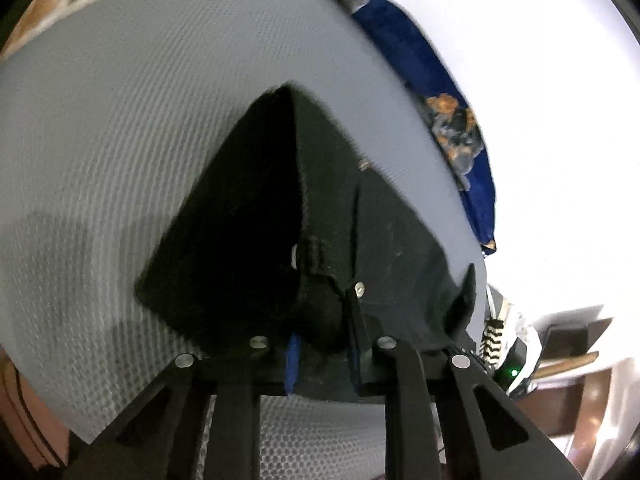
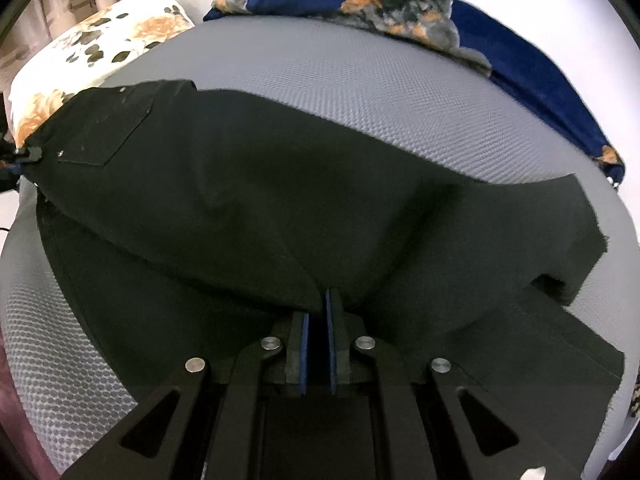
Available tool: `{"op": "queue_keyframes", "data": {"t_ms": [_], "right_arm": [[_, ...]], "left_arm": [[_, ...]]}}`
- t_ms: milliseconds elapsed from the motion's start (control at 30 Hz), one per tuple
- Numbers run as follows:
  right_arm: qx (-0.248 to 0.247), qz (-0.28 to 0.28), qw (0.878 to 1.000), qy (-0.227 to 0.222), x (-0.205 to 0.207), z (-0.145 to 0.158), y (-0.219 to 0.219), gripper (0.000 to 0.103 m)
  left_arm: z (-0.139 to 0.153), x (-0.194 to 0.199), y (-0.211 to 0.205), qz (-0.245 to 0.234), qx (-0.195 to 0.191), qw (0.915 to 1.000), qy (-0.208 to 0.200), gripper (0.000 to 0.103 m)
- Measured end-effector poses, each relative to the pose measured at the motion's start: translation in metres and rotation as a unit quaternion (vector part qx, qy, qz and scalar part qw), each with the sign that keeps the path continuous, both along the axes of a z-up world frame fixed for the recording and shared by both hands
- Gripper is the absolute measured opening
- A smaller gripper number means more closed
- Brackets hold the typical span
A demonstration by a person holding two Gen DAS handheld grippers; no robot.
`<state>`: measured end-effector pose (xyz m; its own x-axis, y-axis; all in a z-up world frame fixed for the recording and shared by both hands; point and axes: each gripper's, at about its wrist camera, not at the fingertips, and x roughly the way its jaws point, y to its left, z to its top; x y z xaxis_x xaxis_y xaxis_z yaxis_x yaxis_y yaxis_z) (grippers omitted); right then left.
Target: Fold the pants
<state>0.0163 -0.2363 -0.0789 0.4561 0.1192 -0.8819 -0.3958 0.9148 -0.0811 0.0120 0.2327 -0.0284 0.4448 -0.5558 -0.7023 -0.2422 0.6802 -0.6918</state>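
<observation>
Black jaws of our right gripper pinch the soft, limp black pants at six o'clock on the grey mattress, our left gripper clamping the waistband, likely the sturdiest hold on such floppy cloth.

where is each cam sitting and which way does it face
Left wrist: on the left gripper, aimed down along its fingers at the pants bunched between them on the grey mattress; only gripper linkage shows.
Right wrist: on the right gripper, aimed down across the spread pants; jaws shut on a fold.
Shared: pants, mattress, blue floral blanket.
</observation>
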Motion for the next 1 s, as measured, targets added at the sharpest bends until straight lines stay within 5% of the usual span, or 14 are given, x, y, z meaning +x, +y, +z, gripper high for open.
{"op": "queue_keyframes", "data": {"t_ms": [200,433,633,867,1000], "right_arm": [[0.003,-0.001,1.000,-0.020,-0.018,0.040,0.007,0.005],[0.008,0.017,1.000,0.025,-0.051,0.033,0.020,0.005],[0.011,0.009,0.997,0.075,-0.063,0.001,0.025,0.005],[0.020,0.001,0.997,0.069,-0.067,0.012,0.018,0.004],[0.028,-0.007,0.996,0.085,-0.068,0.002,0.015,0.004]], "left_arm": [[0.035,0.030,0.001,-0.071,0.065,0.9944,-0.043,0.020],[0.009,0.038,-0.001,-0.161,0.144,0.9764,-0.014,0.020],[-0.021,0.032,0.001,-0.174,0.148,0.9736,0.006,0.020],[-0.012,0.016,0.003,-0.170,0.129,0.9768,-0.017,0.020],[-0.032,0.014,0.004,-0.172,0.140,0.9749,0.011,0.025]]}}
